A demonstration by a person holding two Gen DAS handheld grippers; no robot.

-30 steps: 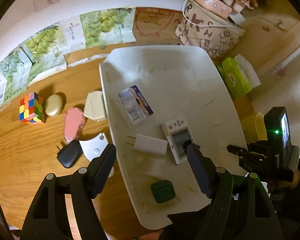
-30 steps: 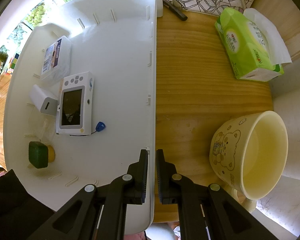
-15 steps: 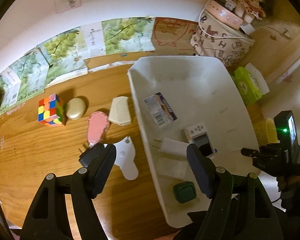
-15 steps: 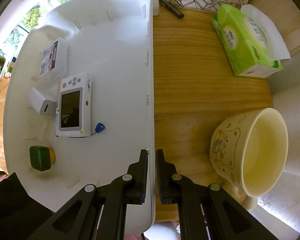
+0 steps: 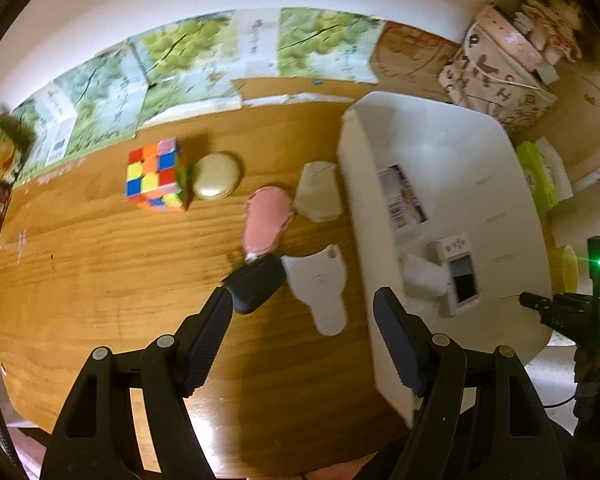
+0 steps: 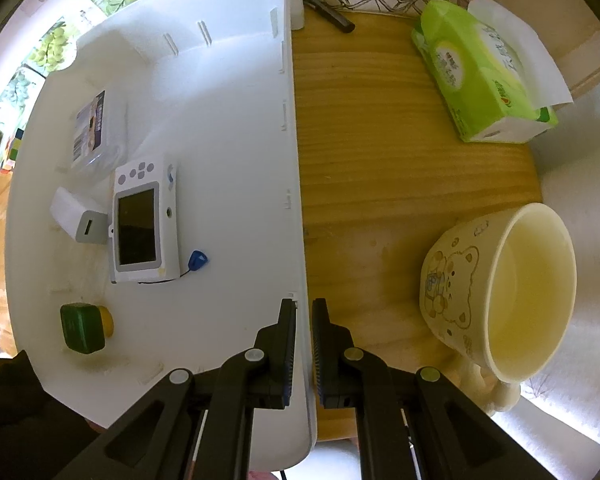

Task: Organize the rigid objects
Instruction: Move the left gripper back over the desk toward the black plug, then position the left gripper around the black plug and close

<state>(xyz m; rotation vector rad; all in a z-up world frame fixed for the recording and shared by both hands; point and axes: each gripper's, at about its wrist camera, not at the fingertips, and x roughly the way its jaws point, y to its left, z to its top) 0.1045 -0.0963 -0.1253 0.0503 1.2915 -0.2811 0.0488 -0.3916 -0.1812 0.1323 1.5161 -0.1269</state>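
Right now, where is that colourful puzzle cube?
In the left wrist view the puzzle cube sits on the wooden table, far left, against the gold oval case and well left of the white bin.

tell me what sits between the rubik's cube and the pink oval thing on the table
A cream oval case sits between the rubik's cube and the pink oval piece, right beside the cube; the left wrist view shows it.

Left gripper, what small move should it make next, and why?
Probably ease forward and down onto the black case. The left gripper is open and empty, the case lies just ahead by its left finger, still outside the white bin, whose wall the right gripper pinches.
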